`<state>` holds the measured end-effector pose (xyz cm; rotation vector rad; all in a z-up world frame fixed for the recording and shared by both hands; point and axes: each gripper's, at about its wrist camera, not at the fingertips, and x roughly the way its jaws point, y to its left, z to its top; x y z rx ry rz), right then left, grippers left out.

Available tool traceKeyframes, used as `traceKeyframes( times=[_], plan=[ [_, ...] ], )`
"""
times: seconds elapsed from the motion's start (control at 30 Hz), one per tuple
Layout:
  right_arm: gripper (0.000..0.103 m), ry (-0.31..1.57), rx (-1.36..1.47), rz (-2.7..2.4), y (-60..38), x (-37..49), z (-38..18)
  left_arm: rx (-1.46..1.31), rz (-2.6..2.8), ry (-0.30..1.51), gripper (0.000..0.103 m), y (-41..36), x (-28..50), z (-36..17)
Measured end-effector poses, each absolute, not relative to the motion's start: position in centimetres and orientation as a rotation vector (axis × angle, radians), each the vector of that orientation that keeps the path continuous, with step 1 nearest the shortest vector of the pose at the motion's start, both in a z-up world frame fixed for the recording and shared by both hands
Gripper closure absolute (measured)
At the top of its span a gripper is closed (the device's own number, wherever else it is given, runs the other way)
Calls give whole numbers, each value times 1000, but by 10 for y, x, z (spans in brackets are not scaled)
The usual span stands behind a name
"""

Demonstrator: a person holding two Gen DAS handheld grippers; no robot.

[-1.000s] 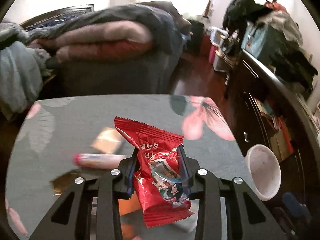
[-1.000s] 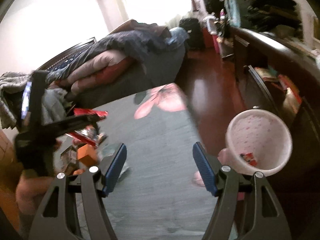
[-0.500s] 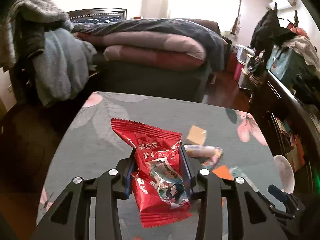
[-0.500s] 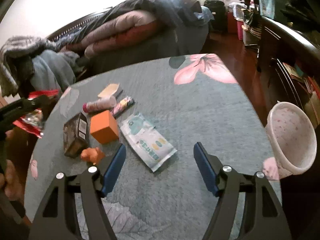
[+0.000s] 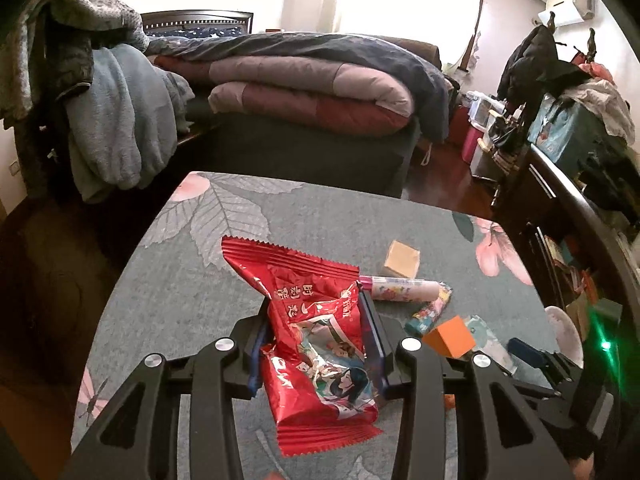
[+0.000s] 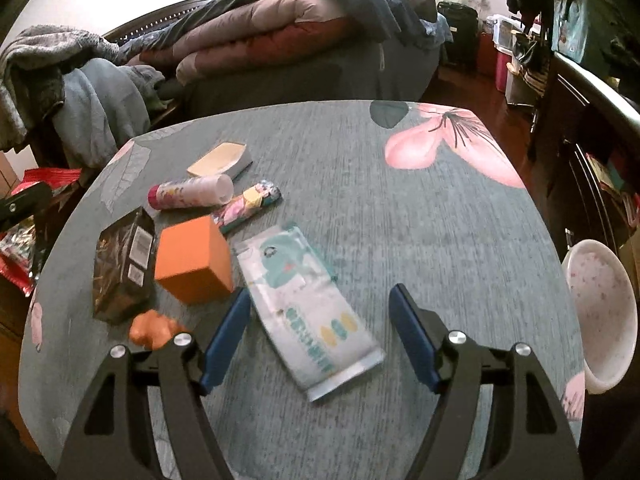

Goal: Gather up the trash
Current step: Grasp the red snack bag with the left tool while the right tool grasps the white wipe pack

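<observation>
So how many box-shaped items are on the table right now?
2: the orange box beside the dark packet, and the tan box at the far end of the clutter. Others may be hidden.

Both cameras ride the grippers and look steeply down over the grey floral table (image 5: 320,216) toward the bed (image 6: 320,32) beyond. The left wrist view sits off the table's near left edge. The right wrist view hangs closer over its near right half (basket at the edge). Both share the orange box (image 6: 194,266) and the bed.
</observation>
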<state>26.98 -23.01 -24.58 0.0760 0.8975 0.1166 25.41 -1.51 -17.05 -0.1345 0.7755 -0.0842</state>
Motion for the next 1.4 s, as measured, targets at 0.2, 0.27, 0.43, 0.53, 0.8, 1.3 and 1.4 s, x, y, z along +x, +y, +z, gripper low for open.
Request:
traceKeyframes(
  times=[0.2, 0.27, 0.43, 0.53, 0.8, 1.3, 1.4],
  plan=[
    [31, 885, 73, 133, -231, 276, -246, -128, -100, 762, 61, -20, 252, -165],
    [53, 885, 49, 118, -229, 274, -245, -126, -100, 760, 61, -21, 251, -163],
    [59, 888, 64, 119, -232, 269, -244, -124, -108, 757, 61, -24, 248, -160],
    [59, 882, 85, 117, -235, 263, -242, -120, -112, 754, 61, -24, 245, -158],
    [59, 853, 157, 99, -249, 237, -228, -123, -121, 732, 61, -26, 236, -149],
    [58, 801, 291, 77, -282, 180, -208, -99, -156, 702, 61, -51, 212, -137],
    [58, 792, 301, 70, -289, 173, -206, -92, -160, 698, 61, -56, 209, -136]
  ],
)
